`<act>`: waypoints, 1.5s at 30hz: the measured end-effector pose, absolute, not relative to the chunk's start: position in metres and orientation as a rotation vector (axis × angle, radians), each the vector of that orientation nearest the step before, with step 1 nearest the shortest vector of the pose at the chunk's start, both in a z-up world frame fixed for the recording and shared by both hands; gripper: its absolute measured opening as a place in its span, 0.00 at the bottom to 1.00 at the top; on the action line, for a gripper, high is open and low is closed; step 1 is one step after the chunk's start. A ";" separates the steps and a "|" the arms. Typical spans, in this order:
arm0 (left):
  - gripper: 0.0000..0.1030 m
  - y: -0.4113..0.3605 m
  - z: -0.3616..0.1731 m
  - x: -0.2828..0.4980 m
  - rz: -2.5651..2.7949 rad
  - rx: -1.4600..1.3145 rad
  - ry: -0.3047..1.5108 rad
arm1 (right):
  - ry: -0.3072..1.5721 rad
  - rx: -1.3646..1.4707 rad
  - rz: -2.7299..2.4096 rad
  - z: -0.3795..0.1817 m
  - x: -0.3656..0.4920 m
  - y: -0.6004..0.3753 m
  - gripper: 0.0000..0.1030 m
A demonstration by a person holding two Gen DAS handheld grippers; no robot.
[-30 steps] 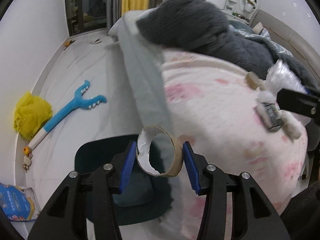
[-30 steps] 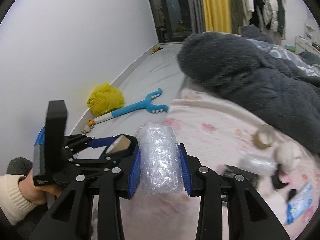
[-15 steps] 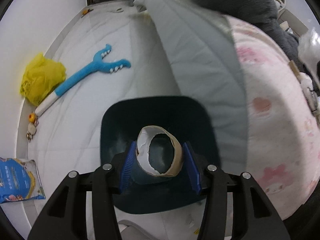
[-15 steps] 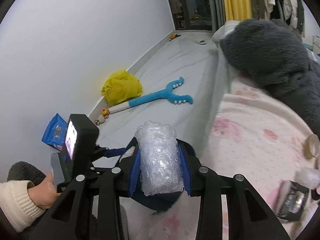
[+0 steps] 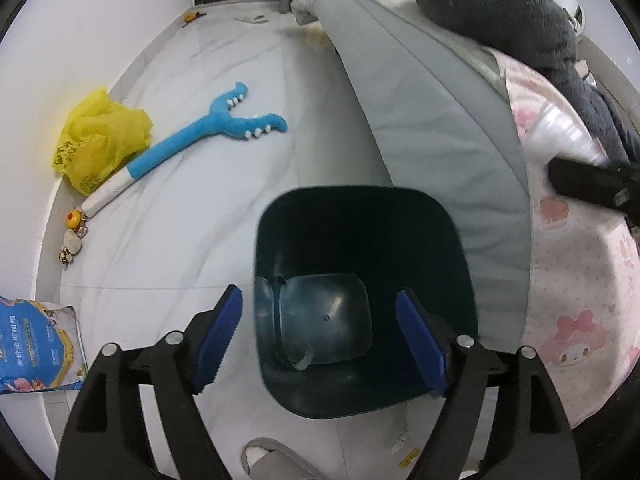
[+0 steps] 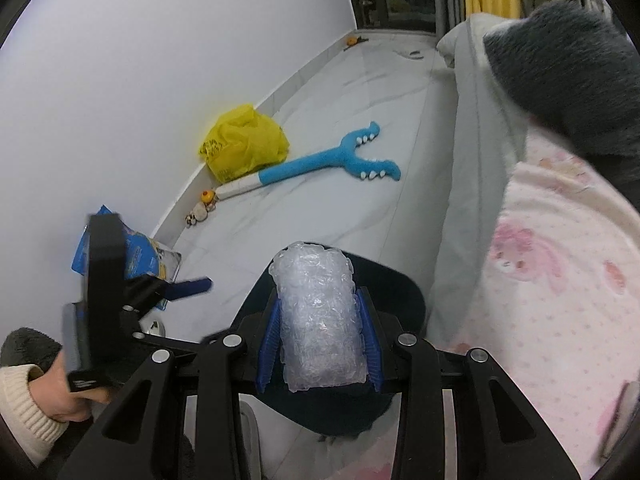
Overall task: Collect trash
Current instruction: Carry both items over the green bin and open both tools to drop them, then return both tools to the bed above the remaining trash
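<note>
jaws of the left gripper [image 5: 320, 336] are opening with nothing between the blue pads, spread above the mouth of the dark teal bin [image 5: 360, 216]; at the bottom of the bin a cardboard tape ring [image 5: 298, 354] lies against the near-left wall. the right gripper [image 6: 320, 344] is clamped tight on a roll of bubble wrap [image 6: 316, 320], held upright over the near rim of the same bin [image 6: 404, 292]. at the left edge of the right wrist view a hand [image 6: 76, 404] in a cream cuff grips the left gripper's handle. just right of the bin hangs a grey sheet [image 5: 432, 128] and a pink patterned blanket [image 5: 576, 280] on the bed. on the pale floor to the left lie a blue packet [image 5: 36, 344] by the wall, then a blue plush toy [image 5: 208, 132], and beside it a crumpled yellow plastic bag [image 5: 96, 140]. a dark grey fuzzy blanket [image 5: 500, 4] is heaped on the bed farther off.
</note>
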State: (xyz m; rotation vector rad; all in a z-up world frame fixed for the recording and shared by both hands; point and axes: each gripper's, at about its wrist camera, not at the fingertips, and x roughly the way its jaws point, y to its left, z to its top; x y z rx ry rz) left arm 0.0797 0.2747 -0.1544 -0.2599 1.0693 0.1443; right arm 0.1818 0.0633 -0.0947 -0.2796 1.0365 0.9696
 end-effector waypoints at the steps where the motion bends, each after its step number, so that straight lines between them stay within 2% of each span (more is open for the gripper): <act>1: 0.79 0.277 -0.151 0.078 0.148 -0.259 1.059 | 1.047 -0.287 0.968 -0.099 0.181 0.068 0.36; 22: 0.86 0.294 -0.085 0.052 0.238 -0.183 0.839 | 1.245 -0.411 0.899 -0.198 0.178 0.111 0.37; 26: 0.91 0.300 -0.069 0.047 0.239 -0.201 0.788 | 1.263 -0.439 0.894 -0.210 0.175 0.115 0.38; 27: 0.91 0.301 -0.065 0.046 0.240 -0.200 0.778 | 1.267 -0.449 0.889 -0.213 0.175 0.116 0.39; 28: 0.92 0.301 -0.064 0.045 0.241 -0.198 0.773 | 1.271 -0.455 0.884 -0.215 0.175 0.116 0.44; 29: 0.92 0.301 -0.061 0.045 0.241 -0.197 0.766 | 1.274 -0.460 0.879 -0.217 0.176 0.115 0.56; 31: 0.93 0.302 -0.056 0.044 0.238 -0.202 0.754 | 1.276 -0.461 0.869 -0.218 0.176 0.114 0.63; 39: 0.94 0.292 -0.034 0.049 0.201 -0.219 0.701 | 1.230 -0.416 0.876 -0.193 0.177 0.100 0.70; 45: 0.94 0.278 -0.014 0.052 0.180 -0.209 0.665 | 1.136 -0.377 0.896 -0.152 0.174 0.082 0.73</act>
